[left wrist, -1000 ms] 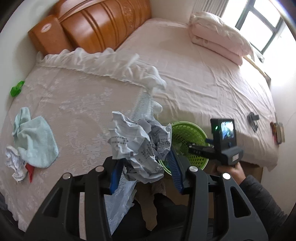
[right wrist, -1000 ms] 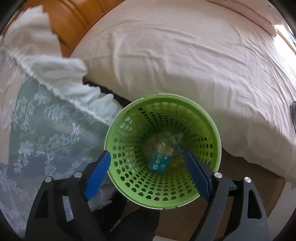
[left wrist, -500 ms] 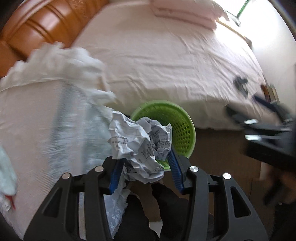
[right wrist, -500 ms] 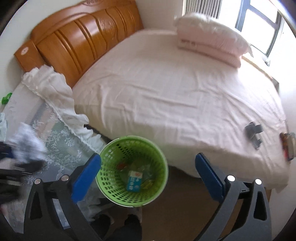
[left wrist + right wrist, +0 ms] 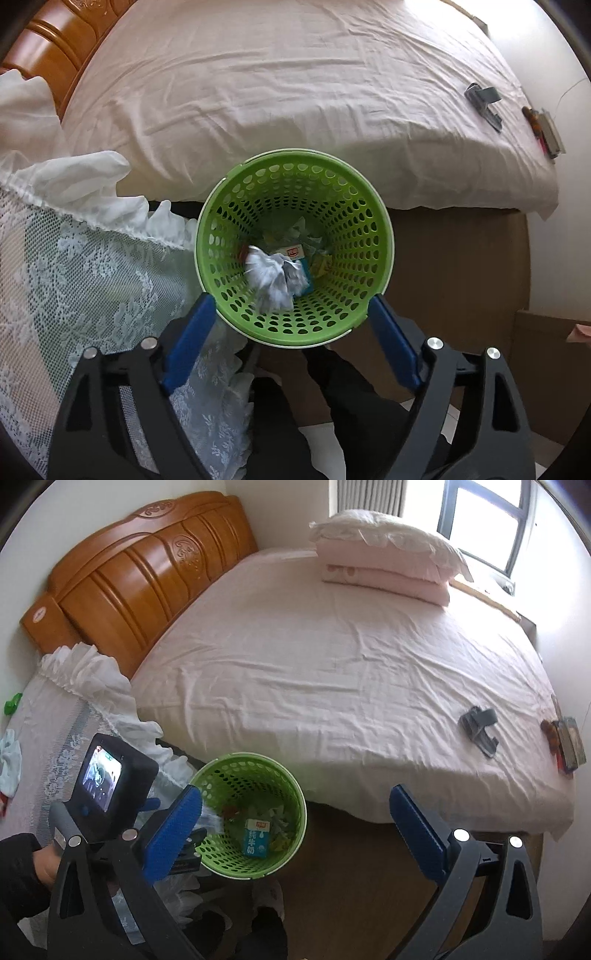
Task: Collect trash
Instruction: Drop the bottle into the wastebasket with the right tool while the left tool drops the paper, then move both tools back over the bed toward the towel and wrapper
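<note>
Beside the bed point(image 5: 332, 672), on the floor, stands the green basket point(image 5: 221, 229), and the left gripper point(image 5: 291, 339) hangs right above it with its blue fingers point(image 5: 188, 339) spread wide and holding nothing. Inside the basket the crumpled paper point(image 5: 275, 277) appears blurred against the near wall, next to a small blue carton point(image 5: 255, 837) on the bottom. The right gripper point(image 5: 295, 830) sits farther back from the basket, also wide apart and empty, while a lace cloth point(image 5: 74, 280) drapes just left of the basket.
</note>
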